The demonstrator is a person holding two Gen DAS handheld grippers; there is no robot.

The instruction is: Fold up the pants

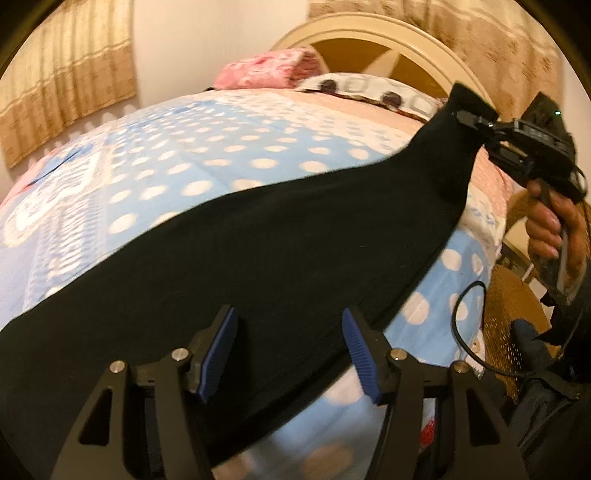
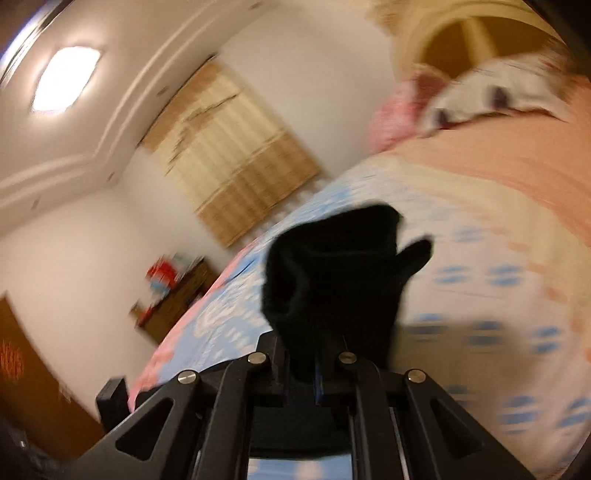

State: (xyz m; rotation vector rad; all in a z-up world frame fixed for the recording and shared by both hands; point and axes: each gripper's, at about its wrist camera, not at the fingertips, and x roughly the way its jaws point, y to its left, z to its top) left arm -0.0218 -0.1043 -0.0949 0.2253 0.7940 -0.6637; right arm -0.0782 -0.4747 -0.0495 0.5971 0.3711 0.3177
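Here the black pants (image 1: 258, 258) stretch in a long dark band across the bed (image 1: 155, 177), from the near edge by the left gripper up toward the right side, where one end is lifted clear of the bedding. That raised end is pinched in the right gripper (image 1: 466, 117), whose jaws are closed tight on the cloth; in the right wrist view the same gripper (image 2: 317, 373) shows its two fingers drawn together with a bunched fold of black fabric (image 2: 332, 273) standing up out of them. A hand (image 1: 550, 229) holds that gripper's handle at the right edge of the bed, and a thin black cable (image 1: 461, 325) loops down below it.

The left gripper (image 1: 291, 354) hangs over the lower part of the pants with its blue ribbed pads (image 1: 218, 354) standing well apart; the cloth lies beneath and between them, but the pads do not press on it and hold nothing.

The bed carries a light blue cover with white dots, turning peach and cream toward the head. At the head end lie a pink pillow (image 1: 269, 68) and a white patterned pillow (image 1: 362, 86), just before a cream curved headboard (image 1: 369, 33). Beige curtains (image 1: 66, 74) hang on the wall beyond the far left side. The right wrist view is blurred; it shows a ceiling light (image 2: 64, 79) and a brown dresser (image 2: 177, 295) past the bed's far corner.
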